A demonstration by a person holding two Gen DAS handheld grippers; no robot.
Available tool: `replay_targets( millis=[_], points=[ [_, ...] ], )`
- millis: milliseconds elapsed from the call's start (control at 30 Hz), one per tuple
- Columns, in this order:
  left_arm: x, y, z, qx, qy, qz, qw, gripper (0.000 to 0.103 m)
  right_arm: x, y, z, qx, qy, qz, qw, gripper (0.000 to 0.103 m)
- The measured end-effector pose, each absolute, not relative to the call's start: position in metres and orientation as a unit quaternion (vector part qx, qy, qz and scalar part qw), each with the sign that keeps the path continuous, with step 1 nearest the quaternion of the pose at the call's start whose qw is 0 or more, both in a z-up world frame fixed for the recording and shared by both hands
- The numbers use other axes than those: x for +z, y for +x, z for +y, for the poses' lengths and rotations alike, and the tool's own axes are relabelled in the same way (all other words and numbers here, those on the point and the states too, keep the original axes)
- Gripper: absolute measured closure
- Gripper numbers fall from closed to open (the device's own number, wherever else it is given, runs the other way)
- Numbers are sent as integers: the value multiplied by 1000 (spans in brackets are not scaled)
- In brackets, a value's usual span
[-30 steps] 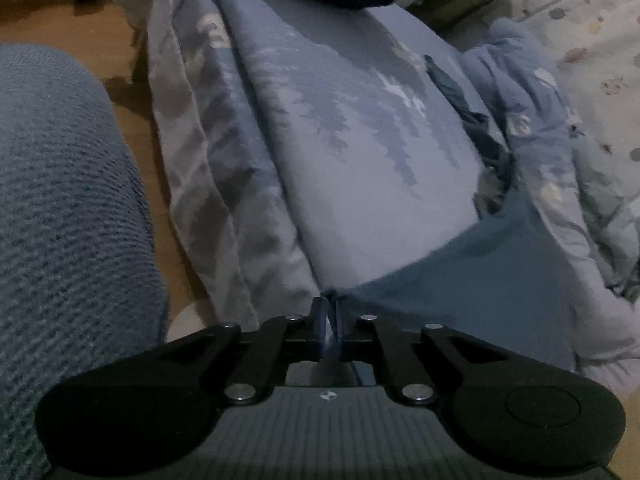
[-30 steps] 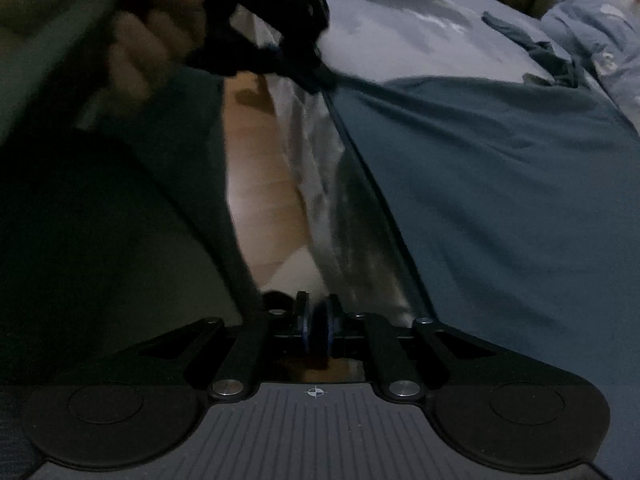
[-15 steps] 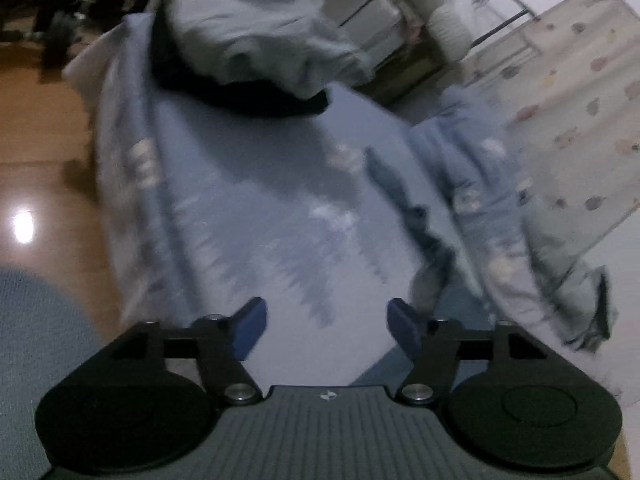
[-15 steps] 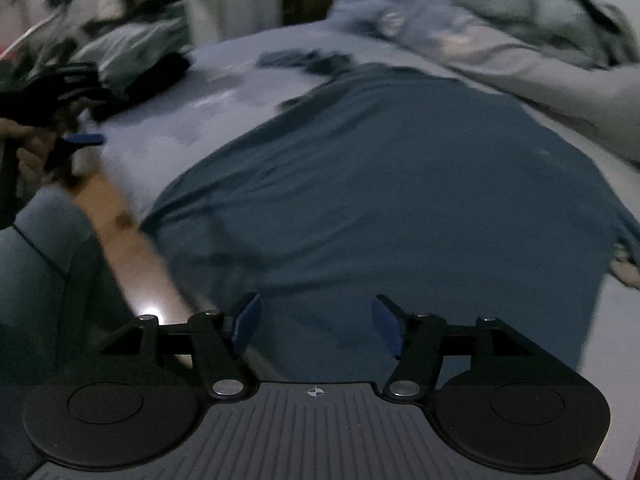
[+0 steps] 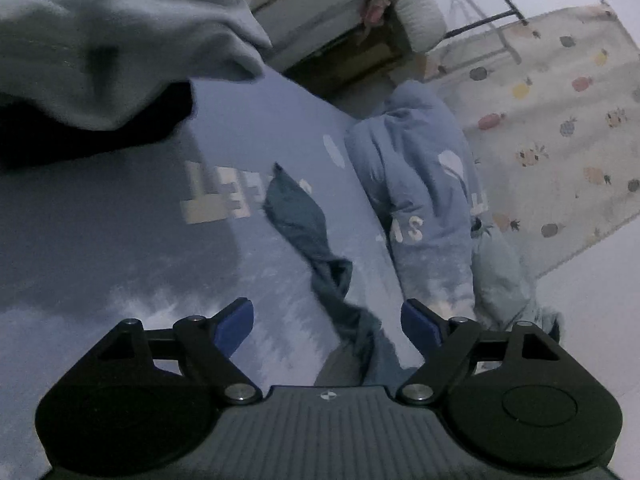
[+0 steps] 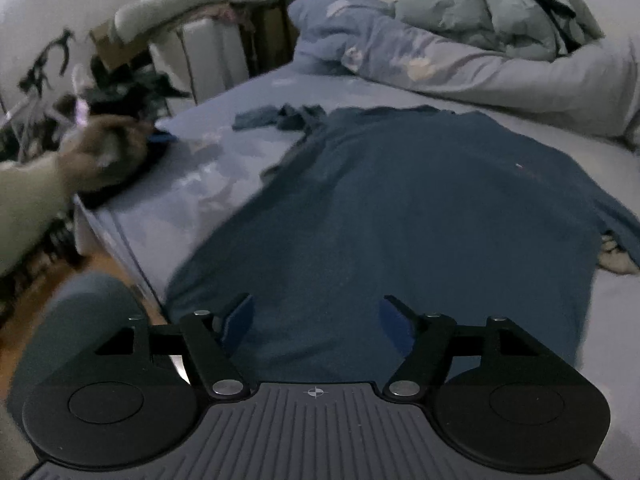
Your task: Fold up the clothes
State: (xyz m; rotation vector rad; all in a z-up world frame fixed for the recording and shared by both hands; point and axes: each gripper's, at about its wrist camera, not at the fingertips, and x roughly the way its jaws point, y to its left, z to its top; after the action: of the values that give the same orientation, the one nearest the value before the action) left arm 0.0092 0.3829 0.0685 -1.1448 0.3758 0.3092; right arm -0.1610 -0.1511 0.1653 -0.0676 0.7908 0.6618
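Note:
A dark blue shirt (image 6: pixel 400 220) lies spread flat on the bed, its hem toward me. Its far-left sleeve (image 6: pixel 280 118) is bunched and twisted. In the left wrist view that sleeve (image 5: pixel 308 220) runs as a twisted dark strip down between the fingers. My left gripper (image 5: pixel 328 322) hovers above it, jaws opening, pads touching nothing. My right gripper (image 6: pixel 316 320) hangs over the shirt's hem, jaws opening, nothing between them. The hand (image 6: pixel 100 156) holding the left gripper shows blurred at the left of the right wrist view.
A rumpled light blue duvet (image 6: pixel 440 60) lies along the far side of the bed. A grey garment (image 5: pixel 100 40) over a black one (image 5: pixel 80 132) sits at the bed's far end. My knee (image 6: pixel 92 304) and wooden floor (image 6: pixel 28 320) are beside the near bed edge.
Both grippers were shut on the shirt's near edge; both have let go and opened. The left swung along the bed toward the sleeve. The right rose and rolled level over the shirt.

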Motion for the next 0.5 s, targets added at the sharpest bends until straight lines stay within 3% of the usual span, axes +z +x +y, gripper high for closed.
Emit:
replay_targets(
  millis=[433, 500],
  points=[
    [-5, 154, 442, 189, -540, 216, 791, 22, 174, -88, -146, 320, 70, 393, 859, 27],
    [-10, 168, 448, 192, -539, 223, 789, 25, 173, -80, -142, 306, 64, 392, 865, 20]
  ],
)
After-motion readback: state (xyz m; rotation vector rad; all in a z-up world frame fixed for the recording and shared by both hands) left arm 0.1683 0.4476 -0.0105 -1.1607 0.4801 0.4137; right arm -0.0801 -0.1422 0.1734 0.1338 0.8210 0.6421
